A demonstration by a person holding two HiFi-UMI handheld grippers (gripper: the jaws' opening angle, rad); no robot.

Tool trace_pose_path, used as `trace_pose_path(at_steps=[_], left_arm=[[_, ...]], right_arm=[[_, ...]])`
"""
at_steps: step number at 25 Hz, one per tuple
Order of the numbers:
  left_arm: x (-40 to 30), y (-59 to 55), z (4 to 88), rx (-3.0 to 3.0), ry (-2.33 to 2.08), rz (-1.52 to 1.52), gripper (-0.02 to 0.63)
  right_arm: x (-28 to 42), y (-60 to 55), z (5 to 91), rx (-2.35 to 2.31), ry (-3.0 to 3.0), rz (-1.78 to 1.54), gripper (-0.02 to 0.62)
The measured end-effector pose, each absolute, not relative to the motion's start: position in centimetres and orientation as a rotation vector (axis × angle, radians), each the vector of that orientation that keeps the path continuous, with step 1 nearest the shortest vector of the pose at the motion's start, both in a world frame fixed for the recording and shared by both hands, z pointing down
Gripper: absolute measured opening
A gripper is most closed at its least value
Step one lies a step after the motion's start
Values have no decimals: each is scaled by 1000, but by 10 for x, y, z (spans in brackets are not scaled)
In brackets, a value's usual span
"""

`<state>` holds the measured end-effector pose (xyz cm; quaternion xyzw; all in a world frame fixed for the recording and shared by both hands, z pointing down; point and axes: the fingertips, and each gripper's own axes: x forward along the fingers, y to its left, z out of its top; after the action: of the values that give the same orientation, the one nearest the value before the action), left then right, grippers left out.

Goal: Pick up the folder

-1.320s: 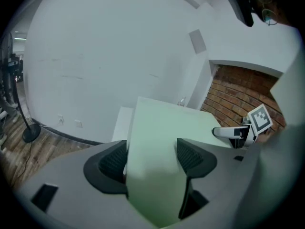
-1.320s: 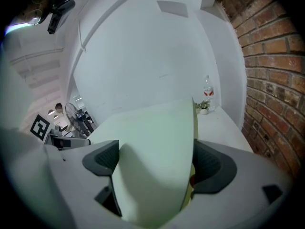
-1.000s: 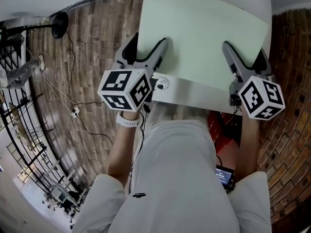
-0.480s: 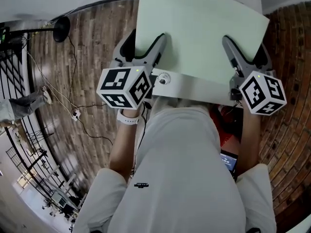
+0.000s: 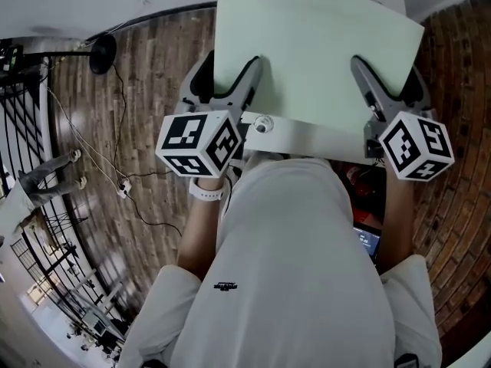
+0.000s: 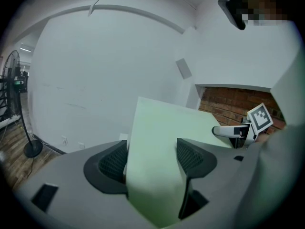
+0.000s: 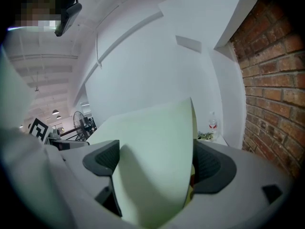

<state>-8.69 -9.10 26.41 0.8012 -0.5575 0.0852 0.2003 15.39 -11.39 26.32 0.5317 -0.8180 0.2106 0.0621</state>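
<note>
Looks basically done: the flat pale green card folder (image 5: 318,44) is up in the air in front of the person. The left gripper (image 5: 230,75) and right gripper (image 5: 387,79) each have jaws pinching its near edge, one per side, so I'd say nothing's left but holding on.

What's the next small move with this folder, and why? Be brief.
Probably raise both together, level: the left gripper and right gripper are each shut on the near edge of the pale green flat folder, whose far end hangs free.
</note>
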Motion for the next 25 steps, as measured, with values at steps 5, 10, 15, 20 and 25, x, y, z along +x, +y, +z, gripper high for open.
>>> trace_pose_path(at_steps=[5,10,15,20,25], left_arm=[[-94,-83,250,2256,-1583,218,339],[-98,-72,244,2261,-1600,209,339],[-99,-60,236,2275,-1618,178,337],[-97,-52,231,2279,-1629,145,337],[-91,-38,231,2294,-1628,122,337]], right_arm=[[147,-109,247,1605,-2495,604,474],[142,-99,243,1601,-2511,592,474],[141,-89,232,1604,-2532,554,474],[143,-83,224,1601,-2543,515,474],[149,-67,221,1614,-2546,485,474]])
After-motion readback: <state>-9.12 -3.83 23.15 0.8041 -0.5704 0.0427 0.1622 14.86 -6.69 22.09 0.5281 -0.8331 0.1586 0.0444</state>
